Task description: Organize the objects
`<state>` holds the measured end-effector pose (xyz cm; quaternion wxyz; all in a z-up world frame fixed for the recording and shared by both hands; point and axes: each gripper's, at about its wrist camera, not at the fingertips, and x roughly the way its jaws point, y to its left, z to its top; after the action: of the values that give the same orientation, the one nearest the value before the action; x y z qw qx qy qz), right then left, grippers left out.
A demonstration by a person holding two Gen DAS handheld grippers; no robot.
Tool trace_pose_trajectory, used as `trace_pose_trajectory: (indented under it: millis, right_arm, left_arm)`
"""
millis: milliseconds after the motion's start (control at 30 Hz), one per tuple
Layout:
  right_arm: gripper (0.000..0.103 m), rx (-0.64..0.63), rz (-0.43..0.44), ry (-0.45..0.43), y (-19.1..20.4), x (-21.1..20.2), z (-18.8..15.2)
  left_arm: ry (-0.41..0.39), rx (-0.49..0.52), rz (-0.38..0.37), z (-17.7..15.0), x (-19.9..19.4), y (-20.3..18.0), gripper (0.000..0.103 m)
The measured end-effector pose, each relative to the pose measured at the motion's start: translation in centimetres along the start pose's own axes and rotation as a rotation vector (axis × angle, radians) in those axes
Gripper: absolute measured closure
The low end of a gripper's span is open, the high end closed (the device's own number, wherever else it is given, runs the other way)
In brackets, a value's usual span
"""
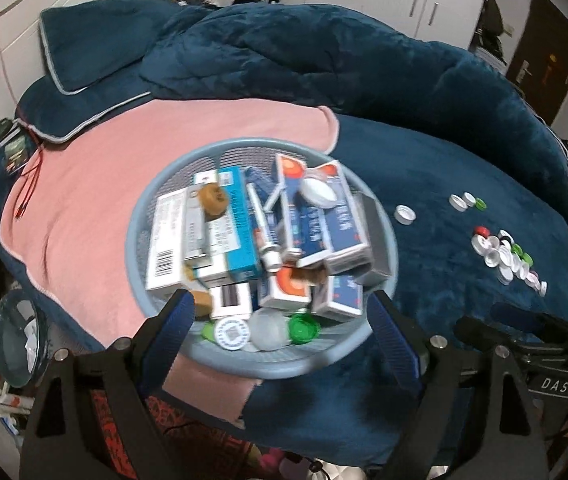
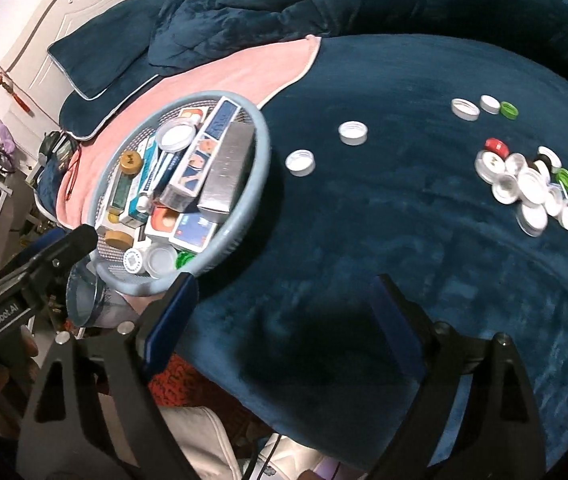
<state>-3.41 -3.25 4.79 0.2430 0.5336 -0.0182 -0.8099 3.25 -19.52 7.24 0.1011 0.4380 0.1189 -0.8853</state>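
Both my grippers, left (image 1: 279, 312) and right (image 2: 279, 304), gape empty. Basket (image 1: 364, 344) overfull: boxes (image 1: 324, 216) at twelve o'clock may slide out if nudged.

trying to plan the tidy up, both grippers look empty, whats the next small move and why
Probably move the right gripper, open and empty, toward the nearest loose white cap on the blue blanket beside the basket. Boxes and a few caps already fill the basket, while many caps still lie scattered outside it.
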Motion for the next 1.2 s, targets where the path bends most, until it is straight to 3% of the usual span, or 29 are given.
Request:
trace_pose_trajectory:
  millis: [667, 1067, 1200]
  right_arm:
    - [0.014, 0.136, -0.071, 0.018, -8.2, -1.4, -2.4]
    - [0.014, 0.342, -0.291, 0.036, -19.3, -3.5, -7.0]
    - [0.014, 0.424, -0.362, 0.097, -22.6, -2.9, -7.9]
  left_arm:
    - [0.058, 0.163, -0.07, -0.2, 2.6, -9.9, 0.014]
    - [0.209, 0.3, -0.115, -4.0, 9.2, -18.5, 0.014]
    - [0.252, 0.319, -0.114, -5.1, 11.3, -20.6, 0.014]
